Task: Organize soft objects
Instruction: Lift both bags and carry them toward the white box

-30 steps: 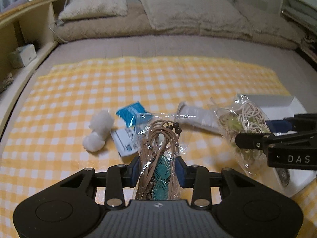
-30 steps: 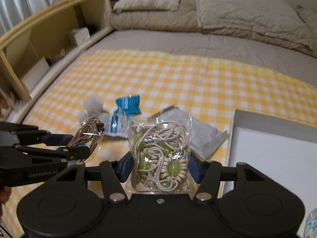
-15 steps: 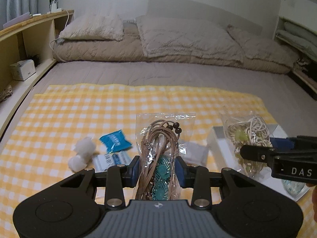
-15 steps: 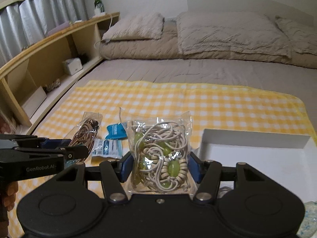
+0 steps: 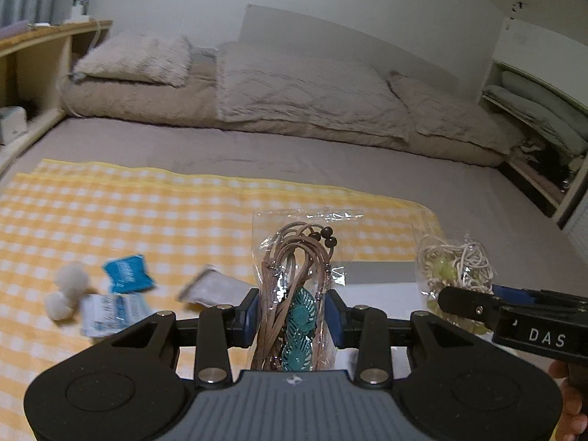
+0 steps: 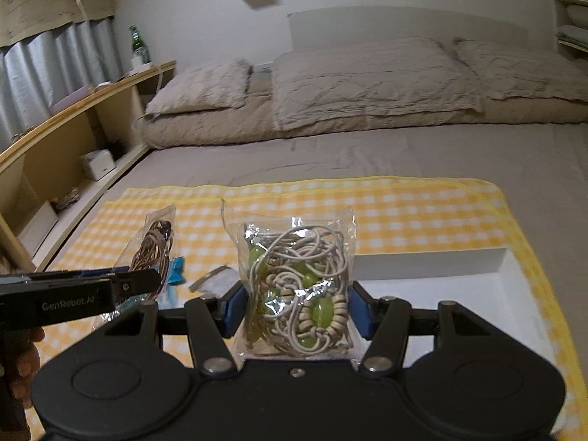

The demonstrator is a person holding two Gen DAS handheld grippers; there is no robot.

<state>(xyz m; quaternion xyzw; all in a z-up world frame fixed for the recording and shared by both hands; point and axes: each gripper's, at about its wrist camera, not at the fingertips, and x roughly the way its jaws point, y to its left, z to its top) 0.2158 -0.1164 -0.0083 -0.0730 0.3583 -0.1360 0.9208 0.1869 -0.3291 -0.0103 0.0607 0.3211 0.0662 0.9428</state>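
Observation:
My left gripper (image 5: 292, 316) is shut on a clear bag of brown cord with teal leaf charms (image 5: 294, 279), held above the yellow checked cloth (image 5: 147, 220). My right gripper (image 6: 294, 307) is shut on a clear bag of white cord with green beads (image 6: 297, 286), held in front of the white tray (image 6: 459, 294). Each gripper shows from the side in the other's view, the right one in the left wrist view (image 5: 466, 301) and the left one in the right wrist view (image 6: 139, 279). On the cloth lie a white fluffy ball (image 5: 68, 294), a blue packet (image 5: 126, 273), a white-blue packet (image 5: 110, 312) and a grey pouch (image 5: 217, 288).
The cloth lies on a grey bed (image 5: 294, 154) with beige pillows (image 5: 301, 84) at its head. A wooden shelf (image 6: 73, 139) runs along the left side, with a green bottle (image 6: 137, 46) on top. Shelving (image 5: 533, 110) stands at the right.
Both grippers have lifted with their bags and tilted up, so the cloth items sit lower and farther. The tray now lies under and in front of the two bags.

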